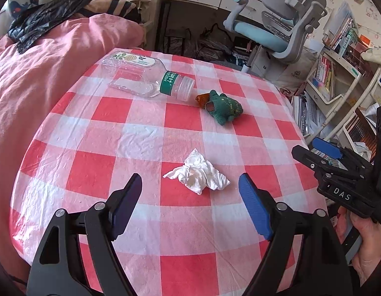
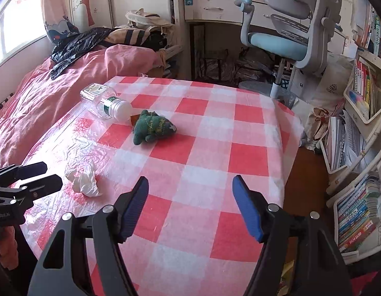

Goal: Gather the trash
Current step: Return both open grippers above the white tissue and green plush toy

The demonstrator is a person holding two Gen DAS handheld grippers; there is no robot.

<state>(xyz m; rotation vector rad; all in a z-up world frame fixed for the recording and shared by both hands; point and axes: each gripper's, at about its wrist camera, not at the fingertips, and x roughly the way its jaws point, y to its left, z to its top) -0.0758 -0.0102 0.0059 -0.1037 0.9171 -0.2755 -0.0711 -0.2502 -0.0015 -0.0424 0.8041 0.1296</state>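
Observation:
A crumpled white tissue (image 1: 197, 175) lies on the red-and-white checked table (image 1: 141, 148); it also shows in the right wrist view (image 2: 83, 178). My left gripper (image 1: 190, 185) is open, its fingers either side of the tissue and just short of it. An empty clear plastic bottle (image 1: 146, 76) lies on its side at the far left of the table (image 2: 106, 102). A small brown wrapper (image 1: 202, 98) lies beside a green knitted toy (image 1: 223, 109). My right gripper (image 2: 190, 187) is open and empty above the table's near right part, to the right of the tissue.
A pink quilt (image 1: 42, 74) covers the bed left of the table, with a black jacket (image 1: 40, 22) on it. A grey and blue desk chair (image 1: 276, 24) stands behind the table. Bookshelves (image 2: 358, 148) stand to the right.

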